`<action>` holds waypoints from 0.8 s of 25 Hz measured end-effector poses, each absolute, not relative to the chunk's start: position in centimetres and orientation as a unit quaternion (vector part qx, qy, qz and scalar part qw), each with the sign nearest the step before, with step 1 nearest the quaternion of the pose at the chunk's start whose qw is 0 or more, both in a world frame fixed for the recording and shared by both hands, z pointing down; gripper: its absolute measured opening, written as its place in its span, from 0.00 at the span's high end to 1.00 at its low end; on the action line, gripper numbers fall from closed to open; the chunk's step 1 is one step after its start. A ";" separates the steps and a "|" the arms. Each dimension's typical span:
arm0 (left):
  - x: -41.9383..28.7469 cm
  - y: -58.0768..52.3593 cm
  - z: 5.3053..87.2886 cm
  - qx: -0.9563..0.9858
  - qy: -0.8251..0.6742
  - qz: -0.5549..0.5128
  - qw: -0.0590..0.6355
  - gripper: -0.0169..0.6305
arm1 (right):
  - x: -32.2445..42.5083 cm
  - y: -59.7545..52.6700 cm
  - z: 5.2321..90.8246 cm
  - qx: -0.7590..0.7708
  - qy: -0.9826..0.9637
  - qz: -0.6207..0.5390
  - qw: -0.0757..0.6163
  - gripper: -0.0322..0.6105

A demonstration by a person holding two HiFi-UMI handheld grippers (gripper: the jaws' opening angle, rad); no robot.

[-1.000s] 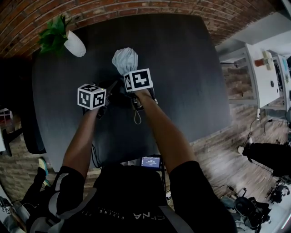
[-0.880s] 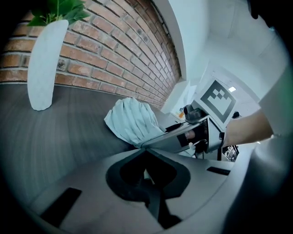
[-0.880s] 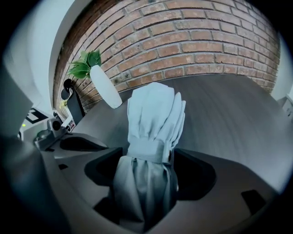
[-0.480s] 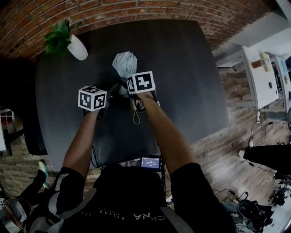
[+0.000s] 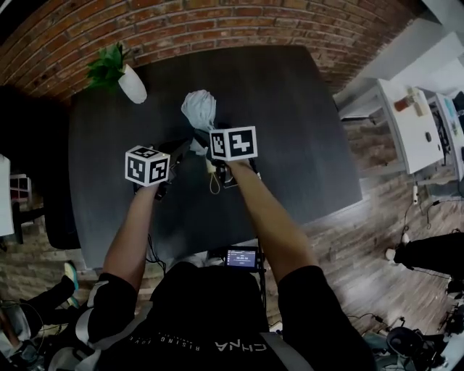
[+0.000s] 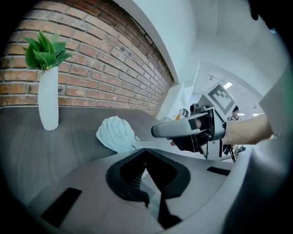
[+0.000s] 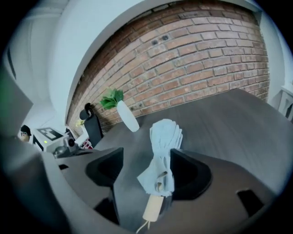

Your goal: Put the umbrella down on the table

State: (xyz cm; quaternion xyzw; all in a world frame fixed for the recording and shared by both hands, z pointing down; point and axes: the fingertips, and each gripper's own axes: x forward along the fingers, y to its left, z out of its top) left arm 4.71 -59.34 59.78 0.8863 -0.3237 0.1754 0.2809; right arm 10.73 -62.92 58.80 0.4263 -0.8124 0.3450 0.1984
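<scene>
**Right gripper.** Your right gripper (image 7: 146, 157) holds nothing. Its jaws have just been opening and stand spread wide. The folded pale-blue umbrella (image 7: 164, 141) shows between them, with neither pad pressing on it.

**Umbrella.** It lies flat on the dark worktop (image 5: 304, 109), with the canopy end toward the brick wall (image 5: 217, 22). The wooden handle (image 7: 153, 208) points toward you, and the cord loop (image 7: 142, 227) trails off its end. In my judgement this lie explains the release: the worktop carries the whole length, so no grip is needed to keep it in place.

**Left gripper.** Your left gripper (image 6: 146, 153) has its jaws closed tip to tip on nothing. It sits to the umbrella's left, apart from it, and appears to have no load to share.

**Surroundings.** The white vase (image 5: 133, 83) with green leaves stands well apart at the far left corner, out of the way.

**Finding.** The placing looks done. One concern: the cord loop lies close under your right jaws and could snag if you draw away low.
</scene>
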 end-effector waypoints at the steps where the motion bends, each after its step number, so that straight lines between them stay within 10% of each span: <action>1: 4.8 -58.7 59.3 0.888 -0.324 0.174 0.278 0.97 | 10.7 -62.4 57.6 0.421 -0.822 0.338 0.179 0.45; 12: 6.9 -49.4 52.3 0.916 -0.302 0.091 0.247 0.97 | 12.8 -54.2 48.3 0.417 -0.867 0.261 0.076 0.94; 20: 7.2 -41.2 49.8 0.940 -0.262 0.058 0.211 0.97 | 12.9 -46.8 45.6 0.382 -0.889 0.250 0.039 0.94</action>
